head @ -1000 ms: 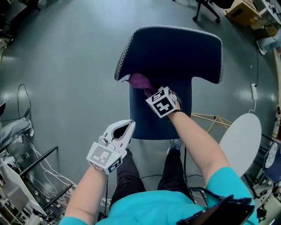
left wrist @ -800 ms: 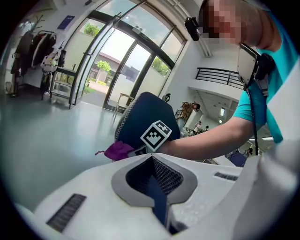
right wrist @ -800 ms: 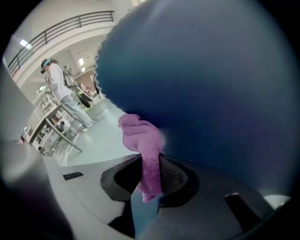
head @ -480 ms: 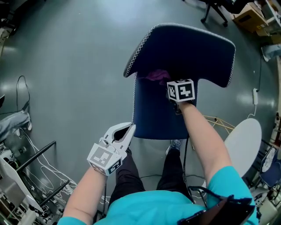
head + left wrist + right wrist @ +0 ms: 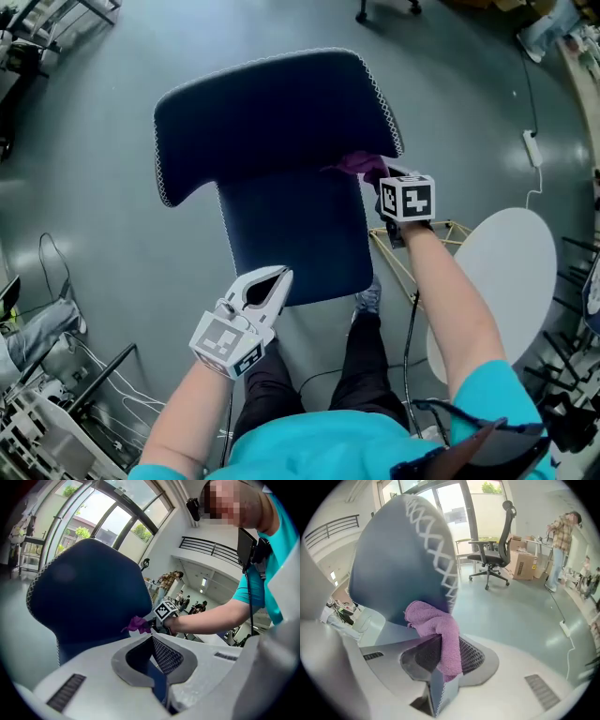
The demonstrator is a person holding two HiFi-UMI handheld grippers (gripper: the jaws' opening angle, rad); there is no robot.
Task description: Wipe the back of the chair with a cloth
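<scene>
The dark blue chair back point(image 5: 272, 122) with white edge stitching stands in front of me. My right gripper point(image 5: 378, 176) is shut on a purple cloth point(image 5: 360, 164) and holds it against the back's right edge. In the right gripper view the cloth point(image 5: 437, 623) bunches out of the shut jaws against the stitched edge of the chair back point(image 5: 393, 555). My left gripper point(image 5: 274, 281) hangs low near the chair's lower front edge, shut with nothing in it. The left gripper view looks past the left gripper point(image 5: 152, 641) at the chair back point(image 5: 89, 592) and the cloth point(image 5: 137, 624).
A white round tabletop point(image 5: 497, 281) and a thin wooden frame point(image 5: 441, 239) sit close on the right. Cables point(image 5: 56, 309) trail over the grey floor at left. A black office chair point(image 5: 494, 550), cardboard boxes point(image 5: 525, 559) and a standing person point(image 5: 562, 541) are farther off.
My right gripper has carried the cloth from the left of the chair back across to its right edge. The left gripper has stayed where it was.
</scene>
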